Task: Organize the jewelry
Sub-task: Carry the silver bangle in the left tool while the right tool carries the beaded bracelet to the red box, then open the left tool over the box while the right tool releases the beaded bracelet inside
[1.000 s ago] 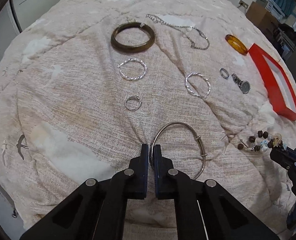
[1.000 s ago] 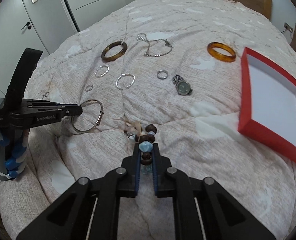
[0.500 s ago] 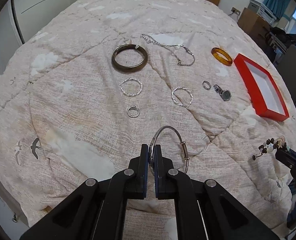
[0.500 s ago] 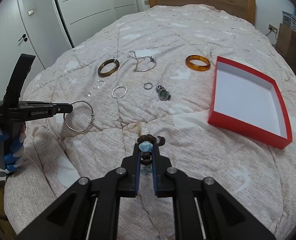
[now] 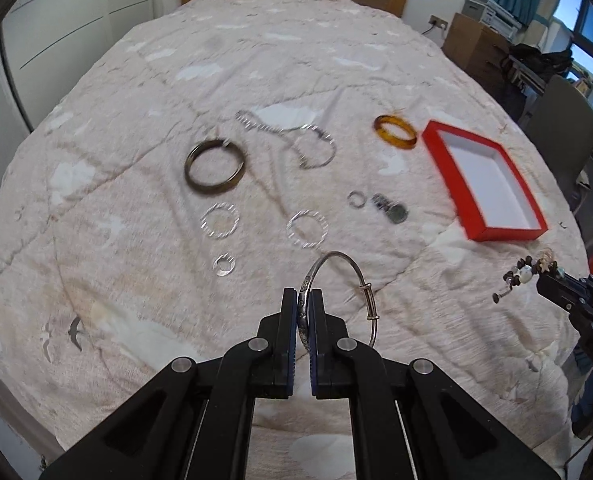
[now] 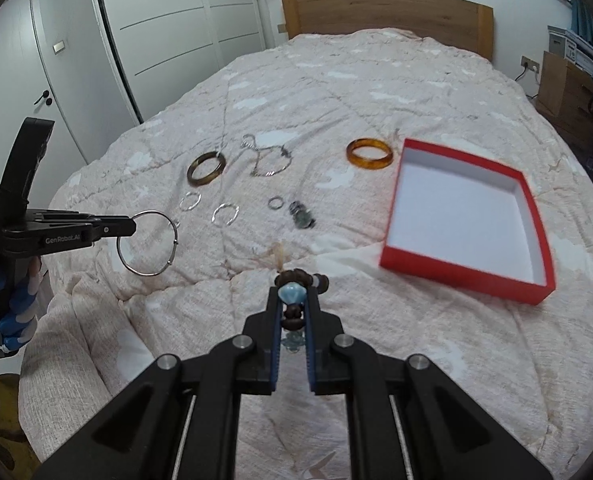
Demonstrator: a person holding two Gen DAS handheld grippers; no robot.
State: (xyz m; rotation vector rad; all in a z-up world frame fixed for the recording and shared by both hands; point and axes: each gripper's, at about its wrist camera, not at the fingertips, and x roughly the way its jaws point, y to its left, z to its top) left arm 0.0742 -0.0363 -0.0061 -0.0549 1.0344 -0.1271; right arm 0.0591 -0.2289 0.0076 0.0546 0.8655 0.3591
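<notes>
My left gripper [image 5: 303,296] is shut on a thin silver bangle [image 5: 360,280] and holds it up above the bed; it also shows in the right wrist view [image 6: 130,227] with the bangle [image 6: 168,252]. My right gripper [image 6: 293,296] is shut on a beaded bracelet [image 6: 292,294] with brown and light-blue beads, lifted off the bed; it shows in the left wrist view [image 5: 544,278] with the beads [image 5: 524,274]. An open red box [image 6: 468,208] with a white inside lies at the right, also in the left wrist view [image 5: 488,184].
On the quilt lie a dark bangle [image 5: 215,166], an amber bangle [image 5: 395,132], a silver chain [image 5: 292,136], two twisted silver hoops [image 5: 220,220] [image 5: 307,229], a small ring [image 5: 224,265], another ring [image 5: 355,199] and a watch [image 5: 390,209]. Wardrobe doors stand at left, headboard beyond.
Both grippers have risen away from the bed with their pieces, the bangle and the beaded bracelet now hanging clear of the quilt. The views now take in more of the room.
</notes>
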